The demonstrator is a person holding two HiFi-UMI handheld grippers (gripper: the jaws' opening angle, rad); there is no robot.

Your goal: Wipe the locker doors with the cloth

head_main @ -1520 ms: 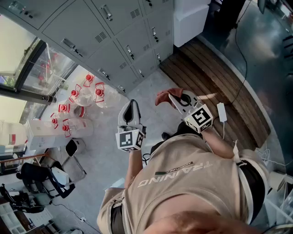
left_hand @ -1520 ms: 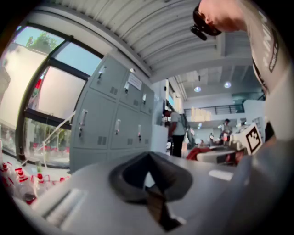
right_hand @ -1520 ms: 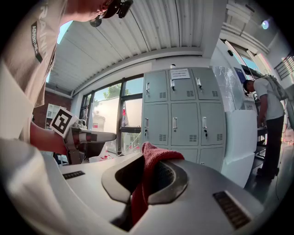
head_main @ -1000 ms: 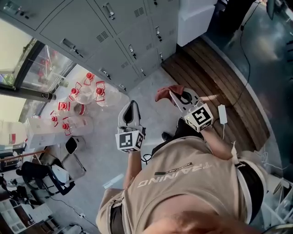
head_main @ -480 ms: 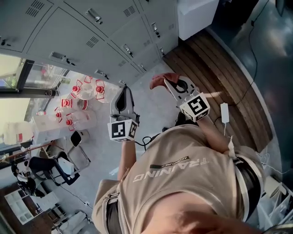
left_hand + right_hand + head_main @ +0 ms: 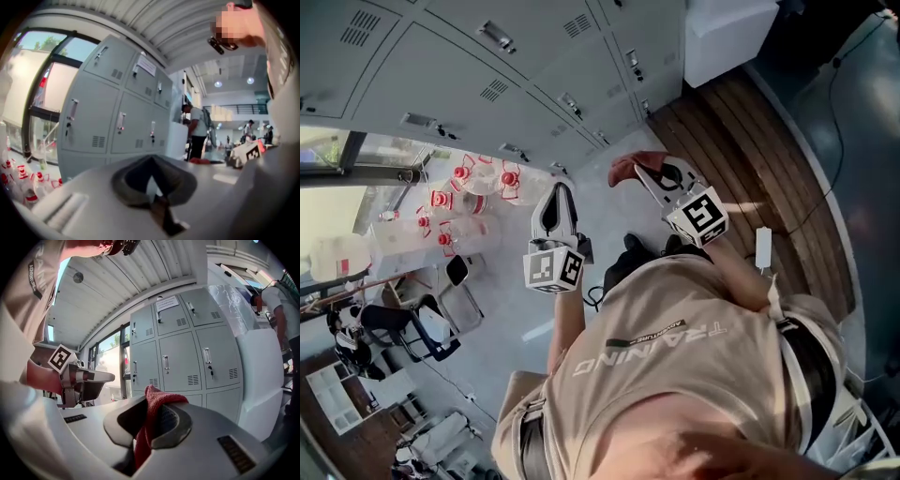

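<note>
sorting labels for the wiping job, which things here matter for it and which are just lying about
For the job:
red cloth, clamped in the right gripper
locker doors
left gripper, shut and empty

Just lying about:
red-capped jugs
black chair
white adapter on the wooden platform

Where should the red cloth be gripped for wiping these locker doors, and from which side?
By a bunched fold, as the right gripper has it: jaws shut on the red cloth from behind, a tuft standing past the tips toward the locker doors.

Left tongs (image 6: 151,159) together, empty, before grey lockers (image 6: 108,122).
</note>
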